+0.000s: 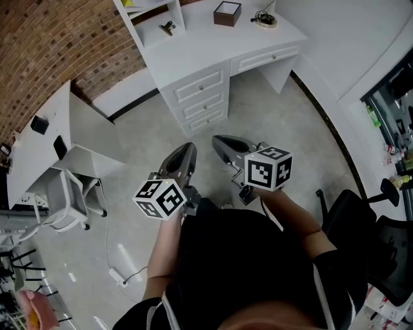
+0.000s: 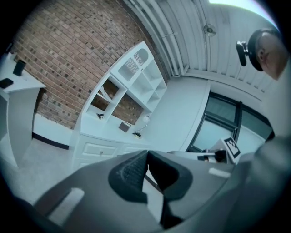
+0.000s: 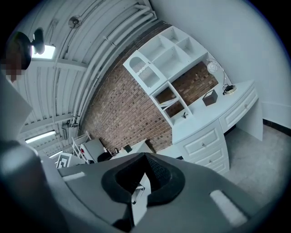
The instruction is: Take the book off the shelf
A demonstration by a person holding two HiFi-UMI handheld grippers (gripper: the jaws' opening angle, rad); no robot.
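The white shelf unit [image 1: 152, 18] stands on a white desk [image 1: 206, 48] by the brick wall, well ahead of both grippers. In one open compartment a pale flat thing [image 2: 105, 93] leans, possibly the book; it is too small to be sure. My left gripper [image 1: 187, 148] and right gripper [image 1: 217, 139] hang side by side over the floor, pointing toward the desk. In the left gripper view the left gripper [image 2: 147, 153] has its jaws together with nothing between them. The right gripper [image 3: 145, 155] is likewise shut and empty.
A dark box [image 1: 227, 13] and a coiled lamp [image 1: 264, 18] sit on the desk top, above its drawers [image 1: 201, 97]. A second white desk [image 1: 39, 148] and a white chair [image 1: 68, 200] stand at left. A black office chair [image 1: 361, 225] is at right. A power strip [image 1: 119, 276] lies on the floor.
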